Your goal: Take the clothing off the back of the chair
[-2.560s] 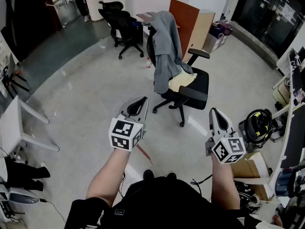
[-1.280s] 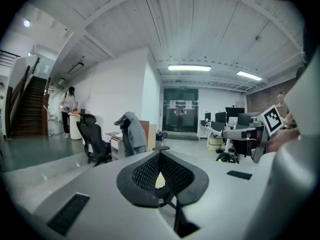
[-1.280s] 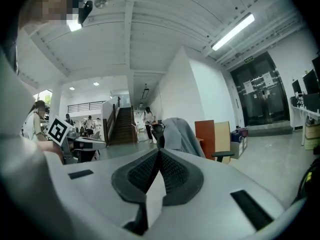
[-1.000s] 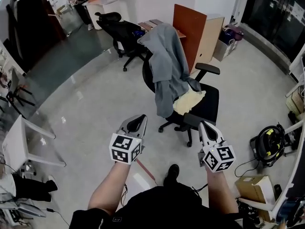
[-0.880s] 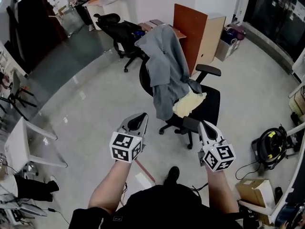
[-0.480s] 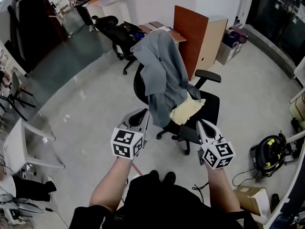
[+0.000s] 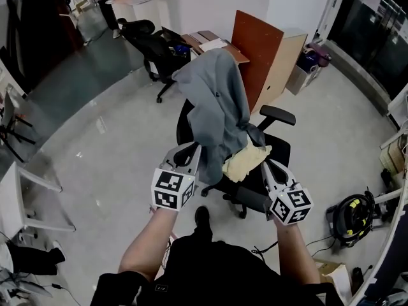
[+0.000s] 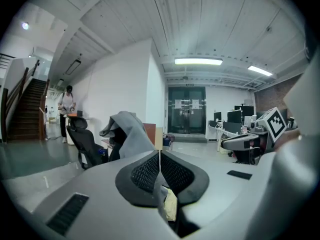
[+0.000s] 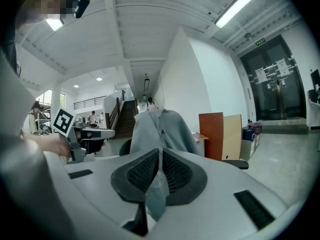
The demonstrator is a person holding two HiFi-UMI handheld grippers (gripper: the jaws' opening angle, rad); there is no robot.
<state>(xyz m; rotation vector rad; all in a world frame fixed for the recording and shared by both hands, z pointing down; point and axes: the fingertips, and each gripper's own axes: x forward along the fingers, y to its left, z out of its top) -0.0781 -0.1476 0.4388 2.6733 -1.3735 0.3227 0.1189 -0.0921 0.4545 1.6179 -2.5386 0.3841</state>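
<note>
The person has stepped in close: the grey garment (image 7: pixel 217 97), apparently a hooded jacket, still drapes the office chair (image 7: pixel 278 114) back, now just beyond the left gripper (image 7: pixel 189 149) and right gripper (image 7: pixel 268 166), both closed and empty, so grasping looks imminent.

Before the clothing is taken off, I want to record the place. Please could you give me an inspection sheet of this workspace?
Surface: pale glossy floor.
Job's things: grey garment draped over the back of the black office chair; yellow cloth on its seat.
Clutter: yellow-and-black machine on the floor at right.
Grippers: left gripper and right gripper both shut, nothing between the jaws.
Cables: black cable on the floor beside the machine.
Surroundings: second black chair, wooden panel.
</note>
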